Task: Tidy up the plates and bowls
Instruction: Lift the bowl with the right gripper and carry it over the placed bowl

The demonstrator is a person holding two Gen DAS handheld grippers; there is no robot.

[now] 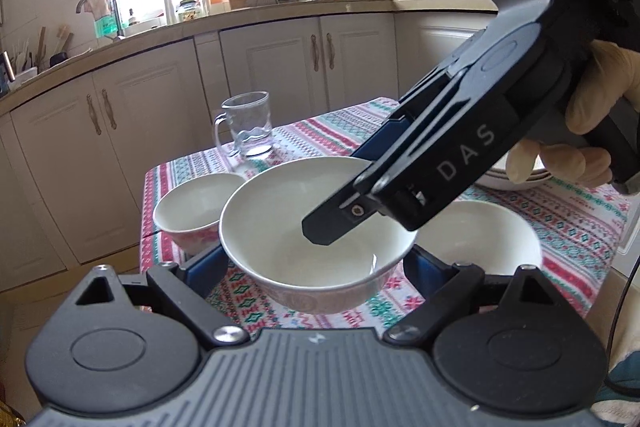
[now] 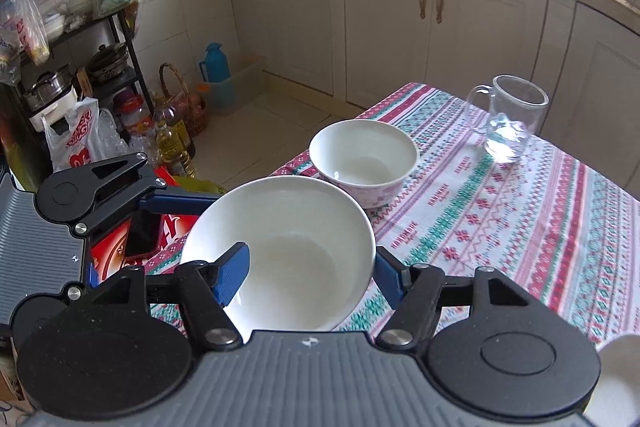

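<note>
A white bowl with a patterned outside is off the tablecloth, tilted. My left gripper has its blue pads on both sides of the bowl's outer wall. My right gripper straddles the bowl's rim, one blue pad inside and one outside; it reaches in from the upper right in the left wrist view. A smaller patterned bowl stands to the left. Another white bowl stands to the right. White plates are stacked behind the gloved hand.
A glass mug stands at the far side of the table. Kitchen cabinets and a cluttered counter lie beyond. The floor on the left holds a shelf rack, bottles and bags.
</note>
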